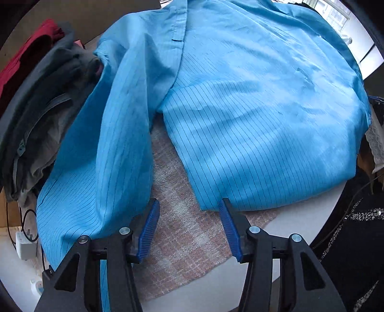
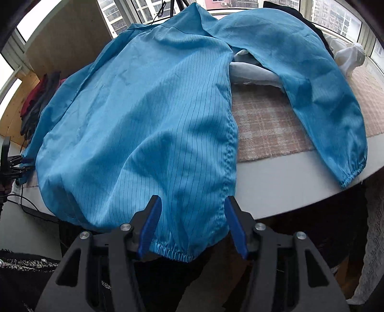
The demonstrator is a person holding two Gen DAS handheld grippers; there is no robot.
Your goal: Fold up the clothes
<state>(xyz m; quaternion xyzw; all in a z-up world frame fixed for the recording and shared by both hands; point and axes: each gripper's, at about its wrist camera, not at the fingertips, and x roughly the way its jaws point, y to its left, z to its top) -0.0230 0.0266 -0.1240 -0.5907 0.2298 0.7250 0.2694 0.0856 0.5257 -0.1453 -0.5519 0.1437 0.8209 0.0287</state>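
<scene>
**Blue jacket spread on table, both grippers parted**

The blue pinstriped jacket [image 1: 252, 115] lies spread over the plaid mat [image 1: 182, 228] on the white table [image 2: 276, 187]. The left gripper [image 1: 189, 211] hangs over the mat between sleeve and body, jaws apart, holding nothing. The right gripper [image 2: 192, 208] straddles the jacket's elastic hem [image 2: 172, 252], jaws apart, pads not pressing. The fabric is wrinkled, its sleeves splayed outward.

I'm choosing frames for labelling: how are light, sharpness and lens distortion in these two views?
Left wrist view: soft daylight, a sheen and broad shadows on the blue jacket, dark pile of clothes dim, strong fisheye bending with black corners. Right wrist view: bright windows partly washed out, the jacket's pinstripes sharp, table edge curved by the lens.
</scene>
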